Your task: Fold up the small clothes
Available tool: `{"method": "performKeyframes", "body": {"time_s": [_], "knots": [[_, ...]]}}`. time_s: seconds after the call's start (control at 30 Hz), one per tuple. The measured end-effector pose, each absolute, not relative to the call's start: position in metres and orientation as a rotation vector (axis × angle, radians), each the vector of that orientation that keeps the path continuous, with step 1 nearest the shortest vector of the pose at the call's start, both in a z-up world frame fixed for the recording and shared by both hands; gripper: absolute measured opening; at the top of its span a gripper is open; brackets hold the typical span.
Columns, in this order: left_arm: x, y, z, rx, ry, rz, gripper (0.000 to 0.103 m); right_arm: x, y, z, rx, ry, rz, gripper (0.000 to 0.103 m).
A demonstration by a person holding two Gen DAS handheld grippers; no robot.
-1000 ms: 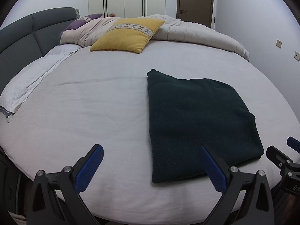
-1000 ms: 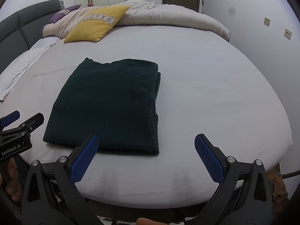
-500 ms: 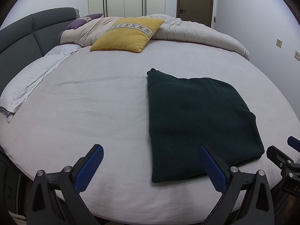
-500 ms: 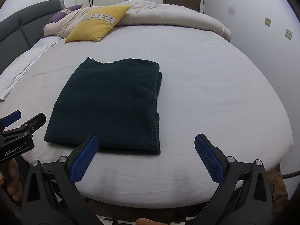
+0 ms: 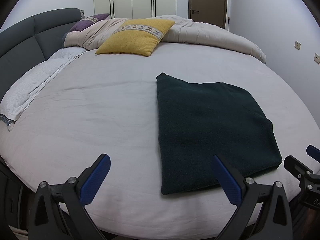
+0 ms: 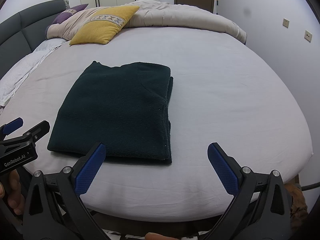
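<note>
A dark green knitted garment (image 5: 210,128) lies folded into a flat rectangle on the pale bed sheet (image 5: 100,110); it also shows in the right wrist view (image 6: 120,112). My left gripper (image 5: 160,177) is open and empty, low at the bed's near edge, its right finger over the garment's near left corner. My right gripper (image 6: 157,165) is open and empty at the near edge, its left finger over the garment's near edge. Each gripper shows at the side of the other's view: the right (image 5: 300,170), the left (image 6: 24,134).
A yellow cushion (image 5: 136,37) and a bunched beige duvet (image 5: 210,34) lie at the far side. A white towel (image 5: 34,84) lies along the left by the grey headboard (image 5: 30,32). Wardrobes and a door stand behind; a wall is at the right.
Both grippers stay open and nearly still. The right wrist view has drifted back slightly, so the garment sits a little farther away.
</note>
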State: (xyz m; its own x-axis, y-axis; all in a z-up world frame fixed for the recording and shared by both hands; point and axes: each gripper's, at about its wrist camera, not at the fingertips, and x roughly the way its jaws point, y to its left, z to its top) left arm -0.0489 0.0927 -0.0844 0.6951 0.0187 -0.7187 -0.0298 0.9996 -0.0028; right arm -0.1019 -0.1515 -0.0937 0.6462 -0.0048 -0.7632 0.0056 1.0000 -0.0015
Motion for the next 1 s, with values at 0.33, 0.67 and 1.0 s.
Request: {"method": "performKeyframes", "body": {"time_s": [0.33, 0.67, 1.0], "knots": [[-0.0492, 0.0942, -0.0884, -0.017, 0.807, 0.034, 0.103, -0.1014, -0.1518, -0.0938, 0.001, 0.869, -0.004, 0.103], [-0.0516, 0.0958, -0.0907, -0.019, 0.809, 0.038, 0.103, -0.1013, -0.1498, -0.094, 0.0, 0.87, -0.001, 0.103], [-0.0511, 0.0959, -0.0914, -0.018, 0.811, 0.038, 0.103, -0.1012, -0.1484, -0.0937, 0.002, 0.871, 0.0, 0.103]]}}
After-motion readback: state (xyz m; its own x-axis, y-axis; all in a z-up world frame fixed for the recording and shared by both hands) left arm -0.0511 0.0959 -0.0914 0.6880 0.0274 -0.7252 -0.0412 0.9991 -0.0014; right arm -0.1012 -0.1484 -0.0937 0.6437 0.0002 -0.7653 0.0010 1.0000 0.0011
